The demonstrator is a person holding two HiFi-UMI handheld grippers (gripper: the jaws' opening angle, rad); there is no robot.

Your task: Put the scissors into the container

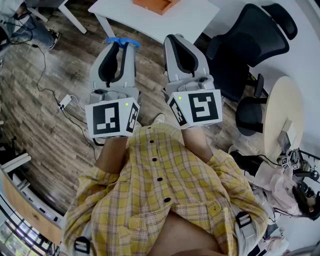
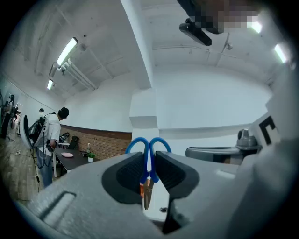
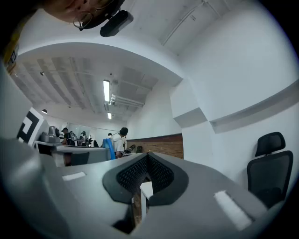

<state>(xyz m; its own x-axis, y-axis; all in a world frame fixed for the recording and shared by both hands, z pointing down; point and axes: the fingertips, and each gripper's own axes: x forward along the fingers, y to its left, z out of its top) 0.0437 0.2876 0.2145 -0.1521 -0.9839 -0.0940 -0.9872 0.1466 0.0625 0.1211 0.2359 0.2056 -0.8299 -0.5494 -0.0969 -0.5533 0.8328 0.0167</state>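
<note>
Blue-handled scissors (image 1: pixel 122 41) are clamped in my left gripper (image 1: pixel 121 46), held up close to the person's chest. In the left gripper view the scissors (image 2: pixel 148 156) stand between the pads of the left gripper (image 2: pixel 148 170). The blue loops stick out past the jaw tips and the blades point back toward the camera. Beside it, my right gripper (image 1: pixel 176 40) is shut with nothing in it, and its pads meet in the right gripper view (image 3: pixel 147 161). An orange container (image 1: pixel 155 5) lies on a white table (image 1: pixel 150 22) beyond both grippers.
A black office chair (image 1: pixel 250 45) stands at the right, with a round pale table (image 1: pixel 285 110) further right. A cable and a power strip (image 1: pixel 65 102) lie on the wooden floor at the left. A person (image 2: pixel 49 135) stands far off at the left.
</note>
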